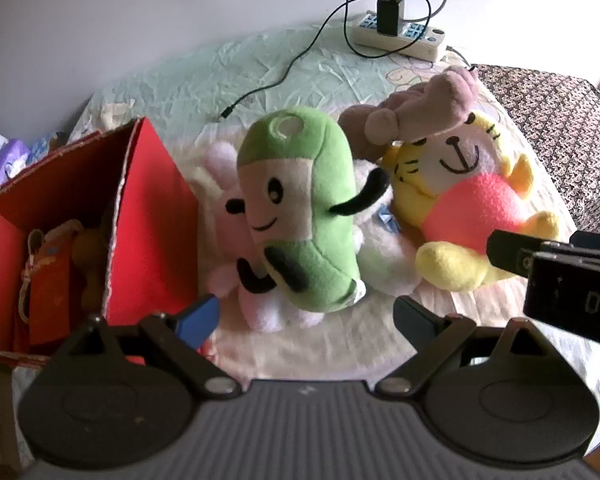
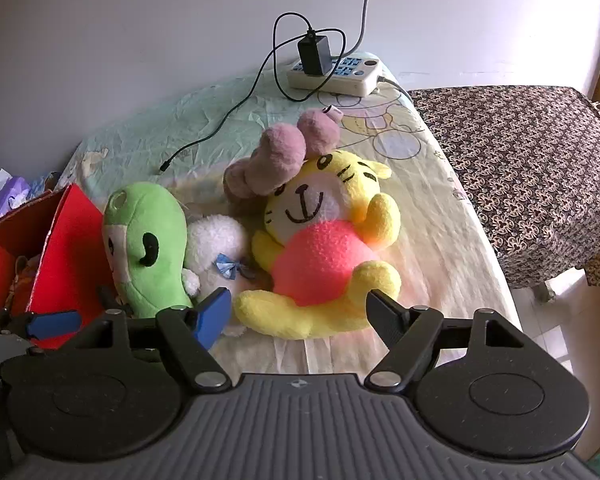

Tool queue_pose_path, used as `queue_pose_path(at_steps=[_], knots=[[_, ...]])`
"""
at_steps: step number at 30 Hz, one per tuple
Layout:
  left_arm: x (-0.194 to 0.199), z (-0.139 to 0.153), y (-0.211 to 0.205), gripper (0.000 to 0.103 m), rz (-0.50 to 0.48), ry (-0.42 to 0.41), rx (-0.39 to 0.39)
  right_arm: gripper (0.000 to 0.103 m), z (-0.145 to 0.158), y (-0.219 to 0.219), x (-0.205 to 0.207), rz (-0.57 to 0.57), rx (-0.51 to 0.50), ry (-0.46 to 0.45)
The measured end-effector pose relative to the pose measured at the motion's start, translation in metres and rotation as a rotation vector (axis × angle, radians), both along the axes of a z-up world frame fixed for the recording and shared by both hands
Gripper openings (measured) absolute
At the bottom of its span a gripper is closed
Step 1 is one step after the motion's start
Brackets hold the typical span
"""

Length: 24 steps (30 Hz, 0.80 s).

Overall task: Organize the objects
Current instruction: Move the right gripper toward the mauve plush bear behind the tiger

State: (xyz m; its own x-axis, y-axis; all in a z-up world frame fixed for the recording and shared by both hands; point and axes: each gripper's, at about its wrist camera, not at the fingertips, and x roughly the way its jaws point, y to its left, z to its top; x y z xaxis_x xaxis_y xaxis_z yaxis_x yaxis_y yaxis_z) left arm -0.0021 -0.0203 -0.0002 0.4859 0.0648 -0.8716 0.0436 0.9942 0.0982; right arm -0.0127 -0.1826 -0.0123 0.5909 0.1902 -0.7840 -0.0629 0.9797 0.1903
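green plush stands on the worktop beside the red box, yellow tiger plush near; left gripper and right gripper fingers both spread, empty.

Left tool fingers spread wide (nothing between them), right tool likewise spread, side by side

Green plush beside red box
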Motion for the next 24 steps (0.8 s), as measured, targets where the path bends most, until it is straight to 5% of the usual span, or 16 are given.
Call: queue_pose_path(at_steps=[24], knots=[[-0.005, -0.015, -0.002, 0.098, 0.028, 0.067, 0.024, 0.077, -0.007, -0.007, -0.005, 0.017, 0.010, 0.027]])
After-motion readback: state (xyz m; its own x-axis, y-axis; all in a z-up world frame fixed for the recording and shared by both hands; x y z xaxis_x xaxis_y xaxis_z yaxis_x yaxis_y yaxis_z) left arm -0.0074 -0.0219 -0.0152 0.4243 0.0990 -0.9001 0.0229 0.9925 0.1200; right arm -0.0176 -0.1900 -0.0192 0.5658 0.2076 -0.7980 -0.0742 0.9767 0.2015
